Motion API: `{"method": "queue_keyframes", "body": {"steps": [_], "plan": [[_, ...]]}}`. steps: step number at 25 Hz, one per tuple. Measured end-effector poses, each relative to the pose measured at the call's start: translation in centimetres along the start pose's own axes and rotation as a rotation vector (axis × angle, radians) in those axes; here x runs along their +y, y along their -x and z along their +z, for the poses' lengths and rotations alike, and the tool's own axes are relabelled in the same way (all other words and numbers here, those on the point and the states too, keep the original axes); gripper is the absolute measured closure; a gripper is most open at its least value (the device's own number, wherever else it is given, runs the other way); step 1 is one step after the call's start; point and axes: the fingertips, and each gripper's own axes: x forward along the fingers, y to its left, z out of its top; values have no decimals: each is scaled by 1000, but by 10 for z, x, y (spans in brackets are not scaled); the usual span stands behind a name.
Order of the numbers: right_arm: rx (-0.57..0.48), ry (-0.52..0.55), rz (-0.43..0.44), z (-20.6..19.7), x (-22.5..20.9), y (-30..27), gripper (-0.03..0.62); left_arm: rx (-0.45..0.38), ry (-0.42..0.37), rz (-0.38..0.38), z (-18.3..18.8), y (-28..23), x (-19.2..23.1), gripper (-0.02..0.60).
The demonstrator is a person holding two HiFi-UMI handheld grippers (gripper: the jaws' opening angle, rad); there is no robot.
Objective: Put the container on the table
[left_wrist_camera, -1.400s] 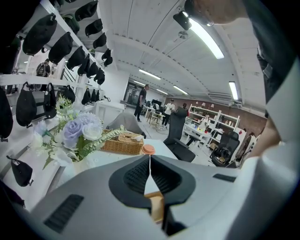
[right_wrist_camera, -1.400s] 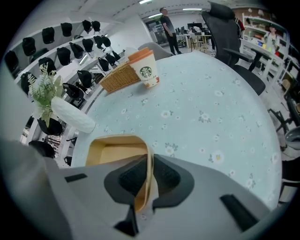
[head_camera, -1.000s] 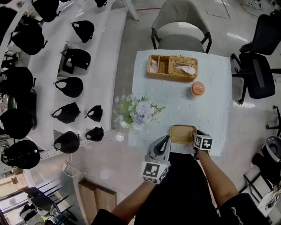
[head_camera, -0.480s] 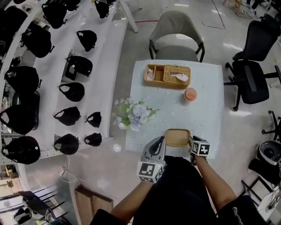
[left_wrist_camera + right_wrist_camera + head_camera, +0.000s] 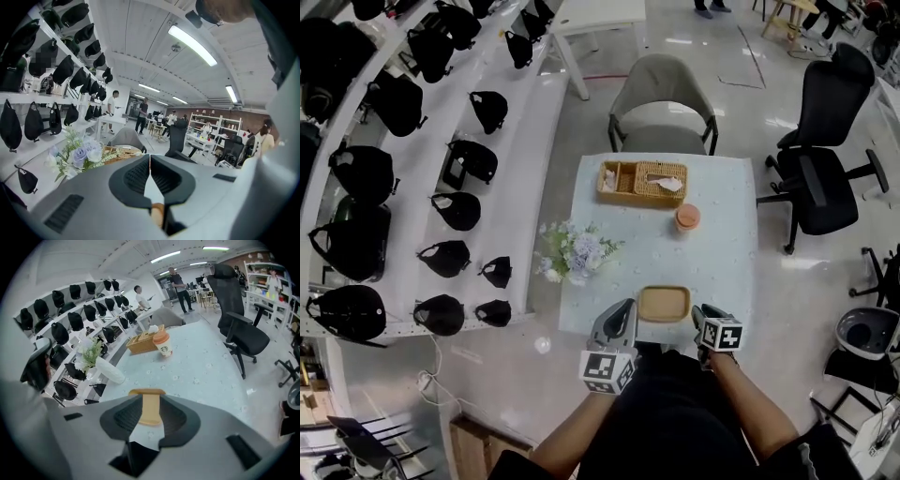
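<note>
The container, a flat box with a tan lid, lies on the table close to its front edge. My left gripper sits just left of it, jaws shut with their pads touching. A tan bit of the container shows low in the left gripper view. My right gripper is at the container's right side, angled toward it. Its jaws stand a narrow gap apart, and the lid shows through that gap, with tablecloth below it. I see nothing clamped.
At the table's far side stand a wicker basket and an orange-lidded cup; a vase of flowers stands at the left edge. A grey chair is behind, an office chair at the right, and shelves of black bags at the left.
The head view has pulled back, so the table looks smaller. The container stays between both grippers near the front edge. The right gripper now stands slightly off its side.
</note>
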Motion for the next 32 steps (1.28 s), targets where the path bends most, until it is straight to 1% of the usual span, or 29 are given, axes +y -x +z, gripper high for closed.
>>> {"method": "queue_keyframes", "body": {"steps": [4, 7, 14, 16, 20, 25, 27, 29, 32], "plan": [[-48, 17, 43, 5, 10, 29, 484, -11, -6, 10, 2, 14, -12, 572], [-99, 39, 65, 12, 14, 52, 485, -4, -13, 18, -1, 25, -22, 572], [-198, 135, 87, 19, 19, 96, 485, 6, -6, 17, -16, 48, -42, 572], [-215, 169, 78, 18, 25, 107, 485, 12, -4, 9, -19, 53, -45, 572], [-261, 229, 58, 20, 44, 135, 490, 25, -2, -36, -22, 61, -53, 572], [-346, 281, 14, 24, 66, 165, 510, 4, 10, -66, -19, 77, -50, 572], [-353, 302, -32, 23, 72, 173, 556, -12, 6, -82, -11, 87, -42, 572], [-374, 308, -74, 22, 80, 180, 574, -26, 0, -96, -2, 101, -29, 572], [-437, 270, -102, 25, 106, 198, 594, -47, -8, -104, 9, 129, -5, 572]]}}
